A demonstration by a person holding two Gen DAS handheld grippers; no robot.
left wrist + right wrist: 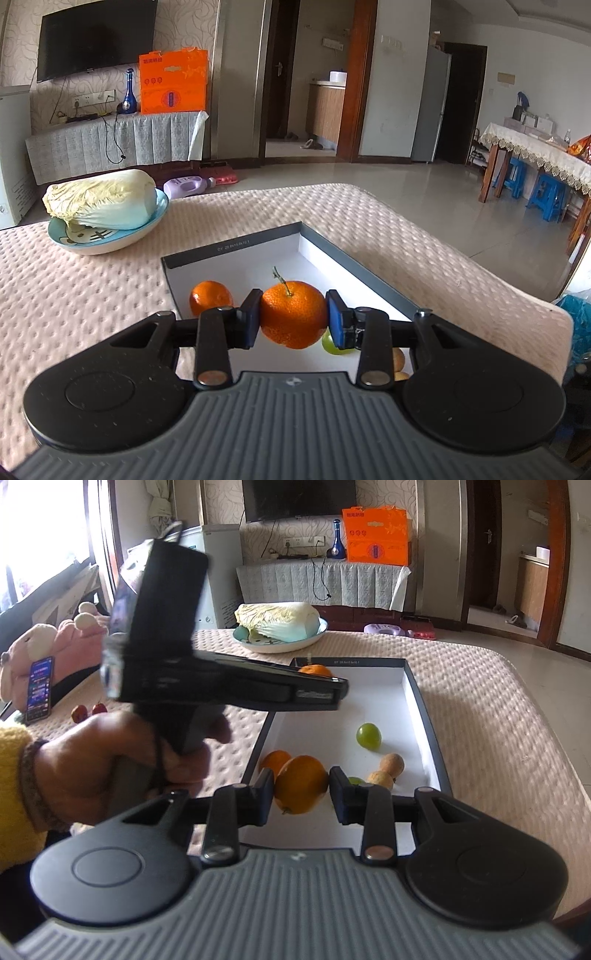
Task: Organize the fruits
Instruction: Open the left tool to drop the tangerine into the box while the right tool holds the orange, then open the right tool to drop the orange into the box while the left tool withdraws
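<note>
A stemmed orange (293,314) is clamped between the pads of the left gripper (293,319), held above the open box (229,245) so it can go down beside the orange (210,297) already inside. The right gripper (301,788) squeezes another orange (301,784) over the near end, near a green fruit (368,736). The cabbage (99,197) stays apart in its bowl (110,240), far left.

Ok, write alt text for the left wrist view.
The left tongs grip a stemmed orange above an open white box on a quilted bed. A second orange lies inside; a cabbage sits in a bowl beyond.
</note>
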